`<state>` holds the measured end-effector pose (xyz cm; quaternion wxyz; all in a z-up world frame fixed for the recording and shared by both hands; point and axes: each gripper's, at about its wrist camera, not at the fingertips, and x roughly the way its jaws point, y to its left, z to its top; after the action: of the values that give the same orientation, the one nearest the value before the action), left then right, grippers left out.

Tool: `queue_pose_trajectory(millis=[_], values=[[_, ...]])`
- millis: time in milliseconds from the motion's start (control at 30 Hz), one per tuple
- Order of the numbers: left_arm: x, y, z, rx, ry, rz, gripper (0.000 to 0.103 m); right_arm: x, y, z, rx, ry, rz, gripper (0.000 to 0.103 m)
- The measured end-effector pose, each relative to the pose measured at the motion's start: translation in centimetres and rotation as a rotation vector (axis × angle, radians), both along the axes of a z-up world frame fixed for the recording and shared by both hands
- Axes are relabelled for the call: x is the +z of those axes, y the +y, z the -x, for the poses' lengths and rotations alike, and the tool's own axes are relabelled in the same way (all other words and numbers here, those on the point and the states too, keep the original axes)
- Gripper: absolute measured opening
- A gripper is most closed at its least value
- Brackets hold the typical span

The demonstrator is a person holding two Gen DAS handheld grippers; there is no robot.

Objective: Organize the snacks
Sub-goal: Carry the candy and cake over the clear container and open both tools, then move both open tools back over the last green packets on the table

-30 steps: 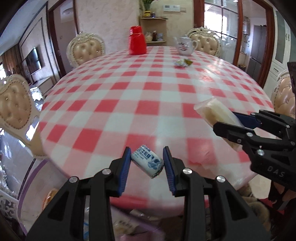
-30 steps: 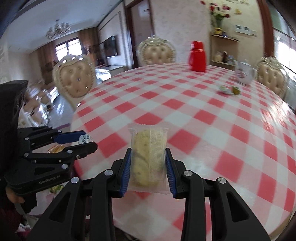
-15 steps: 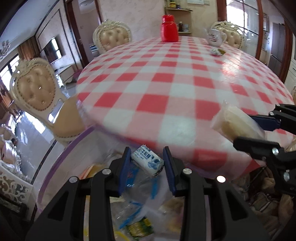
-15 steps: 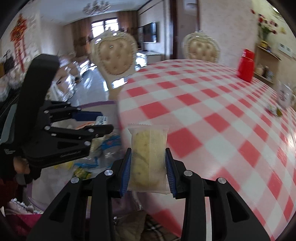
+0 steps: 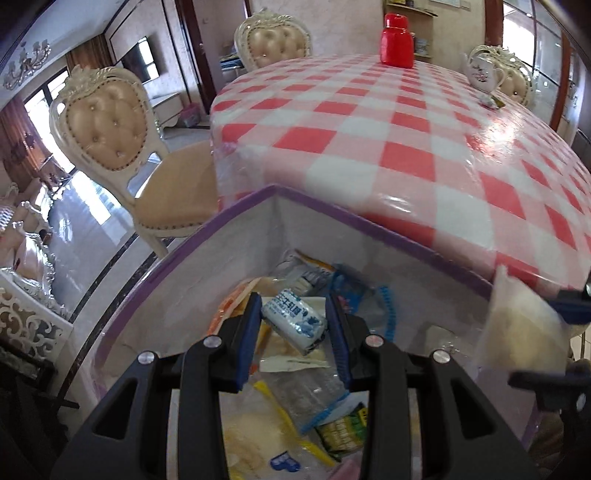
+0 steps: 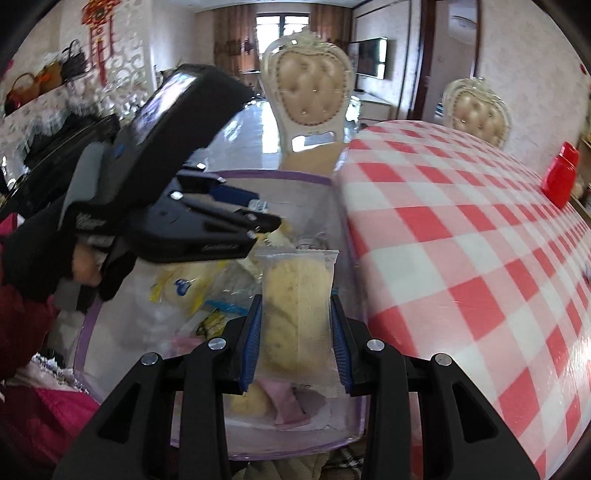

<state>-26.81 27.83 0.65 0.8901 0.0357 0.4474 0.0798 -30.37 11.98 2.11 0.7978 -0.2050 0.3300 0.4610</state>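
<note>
Bench: round, red-and-white checked cloth (image 5: 406, 147), right half of frame.
Chairs: cream tufted chair (image 5: 107, 122) at left; another (image 5: 273, 40) at top centre.
Floor: glossy, reflective (image 5: 85, 236), lower left.
Window: curtained (image 6: 282, 31), top centre, daylight.

Red jug (image 5: 397, 35) and teapot (image 5: 483, 73) stand on checked table (image 5: 406, 122); padded chair (image 5: 110, 122) beside.

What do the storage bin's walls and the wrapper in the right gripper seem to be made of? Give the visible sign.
Storage bin: probably thin translucent plastic or film with purple trim; snacks show through it.
Biscuit wrapper in the right gripper: clear, slightly frosted plastic film; the biscuit shows through.
</note>
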Motion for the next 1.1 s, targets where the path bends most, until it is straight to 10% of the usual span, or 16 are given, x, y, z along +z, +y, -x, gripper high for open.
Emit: queue_pose_trajectory(millis=[200,267,333,500,1100], values=[[0.5,0.7,0.0,0.031,-0.005,-0.037,0.038,0.1,0.3,1.5,0.078,0.002,-0.015,0.035],[0.7,0.8,0.0,0.046,-0.014,-0.050,0.048,0.3,0.2,1.7,0.103,0.008,-0.033,0.036],[1.1,0.9,0.1,0.071,-0.036,-0.080,0.082,0.9,-0.1,2.0,0.120,0.012,-0.059,0.041],[1.7,0.4,-0.1,0.084,-0.048,-0.121,0.093,2.5,-1.9,1.3,0.068,-0.016,-0.125,0.059],[3.3,-12.3,-7.1,-0.123,-0.043,-0.195,0.097,3.7,-18.8,-8.9,-0.398,-0.055,-0.281,0.087]])
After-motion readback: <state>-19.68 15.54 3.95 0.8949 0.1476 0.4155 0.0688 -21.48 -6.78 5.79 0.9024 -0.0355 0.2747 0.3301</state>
